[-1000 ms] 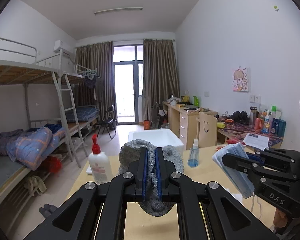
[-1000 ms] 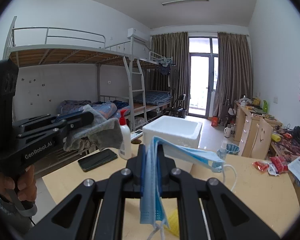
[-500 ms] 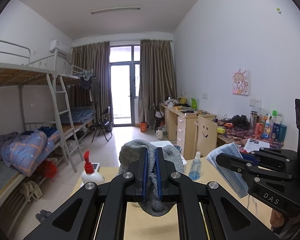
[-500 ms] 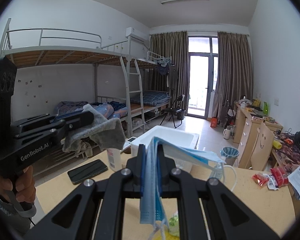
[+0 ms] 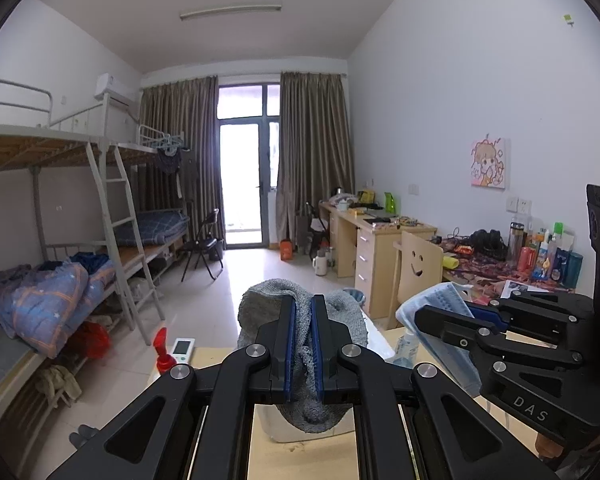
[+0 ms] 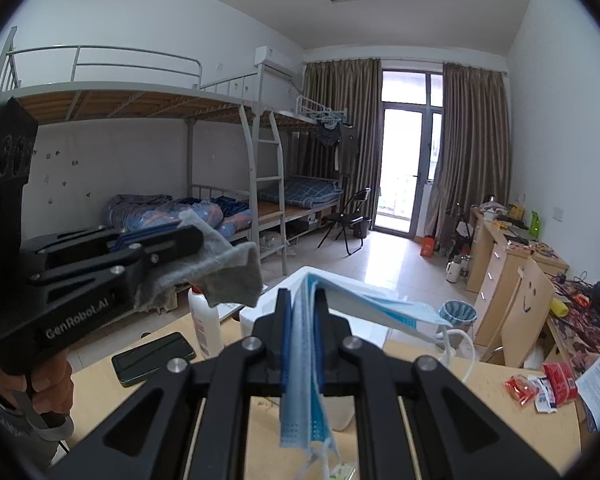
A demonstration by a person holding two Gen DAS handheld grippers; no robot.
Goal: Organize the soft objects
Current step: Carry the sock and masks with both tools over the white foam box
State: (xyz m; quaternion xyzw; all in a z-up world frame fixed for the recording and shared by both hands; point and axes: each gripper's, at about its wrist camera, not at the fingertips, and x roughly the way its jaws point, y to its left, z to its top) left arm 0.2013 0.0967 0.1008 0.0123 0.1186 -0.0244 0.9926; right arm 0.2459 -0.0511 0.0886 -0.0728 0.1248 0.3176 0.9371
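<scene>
On my left, the left gripper (image 5: pixel 301 344) has its fingers pressed nearly together on a grey cloth (image 5: pixel 300 316), which bunches above the fingers and sags below them, held up in the air over the desk (image 5: pixel 300 460). A white bottle (image 6: pixel 206 326) and a dark phone (image 6: pixel 152 356) sit on the desk beneath that side. Straight ahead and below is the white foam box (image 6: pixel 260 312), where I judge both soft things are meant to go.

On my right, the right gripper (image 6: pixel 301 332) is likewise clamped tight, on a blue face mask (image 6: pixel 300 380) that hangs down between the fingers, with its ear loops (image 6: pixel 456 344) dangling free.

My worries: the loose loops could catch on the box rim or on the fingers when I let go, leaving the mask draped half outside. The cloth's drooping tail might brush the bottle and tip it. The two grippers are near each other, so they could collide over the box.
</scene>
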